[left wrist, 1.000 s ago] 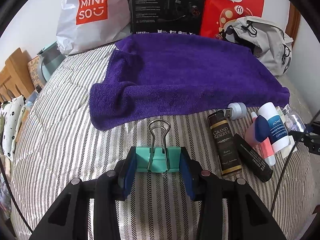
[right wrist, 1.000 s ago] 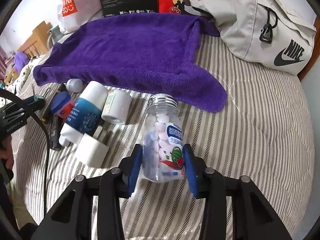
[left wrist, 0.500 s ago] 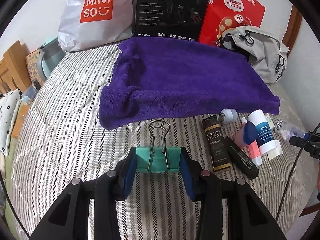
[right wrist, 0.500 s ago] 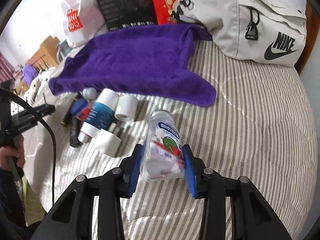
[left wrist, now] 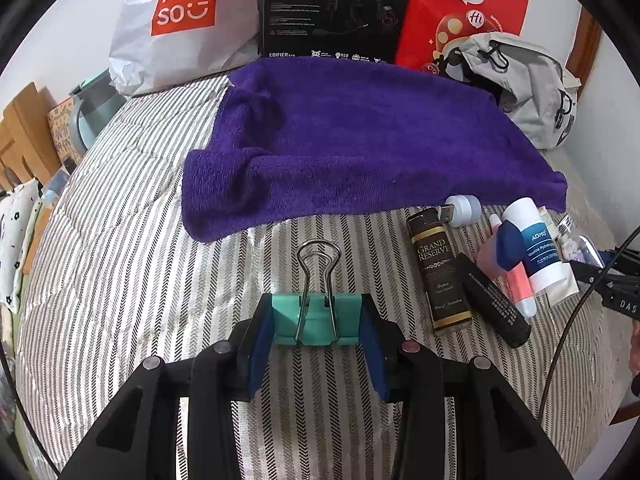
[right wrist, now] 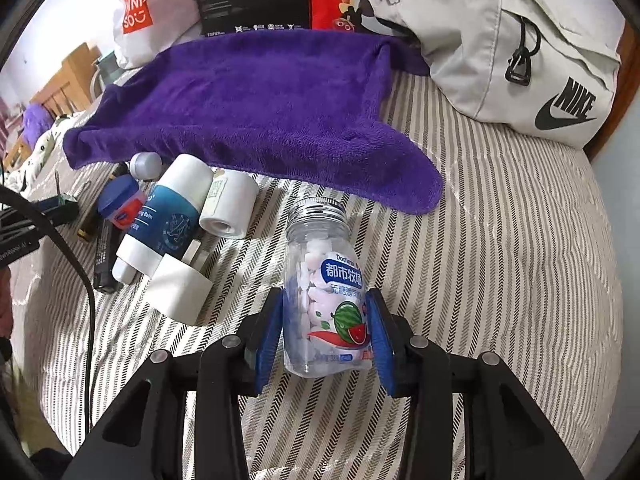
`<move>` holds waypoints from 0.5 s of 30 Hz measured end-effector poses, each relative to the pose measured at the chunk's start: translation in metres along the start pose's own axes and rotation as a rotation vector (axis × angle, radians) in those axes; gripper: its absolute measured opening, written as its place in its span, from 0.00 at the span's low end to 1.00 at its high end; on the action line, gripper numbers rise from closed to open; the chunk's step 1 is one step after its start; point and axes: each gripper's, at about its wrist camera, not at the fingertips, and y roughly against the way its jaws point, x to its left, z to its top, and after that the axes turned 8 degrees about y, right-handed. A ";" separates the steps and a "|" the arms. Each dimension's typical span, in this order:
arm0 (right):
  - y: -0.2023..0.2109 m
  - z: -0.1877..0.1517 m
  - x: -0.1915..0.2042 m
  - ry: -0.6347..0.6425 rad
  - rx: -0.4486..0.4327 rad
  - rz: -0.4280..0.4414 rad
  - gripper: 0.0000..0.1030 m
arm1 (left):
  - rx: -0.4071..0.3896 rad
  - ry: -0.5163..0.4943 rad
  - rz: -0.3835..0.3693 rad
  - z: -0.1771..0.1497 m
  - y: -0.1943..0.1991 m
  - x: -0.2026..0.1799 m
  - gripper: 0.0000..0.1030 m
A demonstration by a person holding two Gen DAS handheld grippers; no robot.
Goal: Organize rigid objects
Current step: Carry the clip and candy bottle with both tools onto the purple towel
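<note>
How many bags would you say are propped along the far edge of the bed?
3: white Miniso bag far left, red paper bag behind the purple towel, grey backpack far right. Others may be hidden.

Purple towel (left wrist: 360, 140) at twelve o'clock; teal binder clip (left wrist: 316, 318) centre; grey-and-white herringbone-striped bedcover (left wrist: 120, 260); red bag (left wrist: 460, 12) at one.

Open striped bedding (left wrist: 120, 264) lies left of the purple towel (left wrist: 360, 148), and a wide bare stretch (right wrist: 520, 240) runs to its right. A tight cluster of bottles and tubes (right wrist: 172, 216) blocks the middle, while bags and boxes (left wrist: 336, 8) wall the far edge.
</note>
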 end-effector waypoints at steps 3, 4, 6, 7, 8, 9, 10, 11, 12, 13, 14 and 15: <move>0.003 -0.003 -0.010 -0.038 -0.012 0.051 0.40 | 0.003 0.002 -0.006 0.001 0.000 0.001 0.38; 0.005 -0.005 -0.014 -0.058 -0.014 0.079 0.40 | 0.004 0.006 -0.011 0.001 0.001 0.002 0.38; 0.011 -0.007 -0.022 -0.100 -0.024 0.138 0.39 | 0.001 0.012 -0.015 0.002 0.003 0.004 0.38; 0.013 -0.007 -0.024 -0.106 -0.028 0.150 0.39 | -0.008 0.013 -0.013 0.003 0.005 0.004 0.38; 0.016 -0.006 -0.025 -0.106 -0.034 0.152 0.39 | -0.034 0.019 -0.015 0.004 0.011 0.006 0.38; 0.022 -0.006 -0.026 -0.102 -0.047 0.151 0.39 | -0.041 0.023 -0.021 0.005 0.013 0.007 0.38; 0.026 -0.005 -0.026 -0.101 -0.057 0.155 0.39 | -0.039 0.028 -0.029 0.006 0.015 0.008 0.38; 0.030 -0.004 -0.027 -0.101 -0.066 0.165 0.39 | -0.049 0.036 -0.031 0.008 0.018 0.010 0.38; 0.034 -0.004 -0.026 -0.101 -0.075 0.171 0.39 | -0.057 0.040 -0.036 0.010 0.021 0.011 0.38; 0.039 -0.001 -0.026 -0.101 -0.085 0.178 0.39 | -0.057 0.040 -0.042 0.012 0.023 0.012 0.38; 0.043 0.001 -0.025 -0.099 -0.091 0.182 0.39 | -0.059 0.040 -0.045 0.015 0.026 0.012 0.38; 0.047 0.003 -0.024 -0.096 -0.100 0.185 0.39 | -0.065 0.040 -0.043 0.017 0.029 0.012 0.38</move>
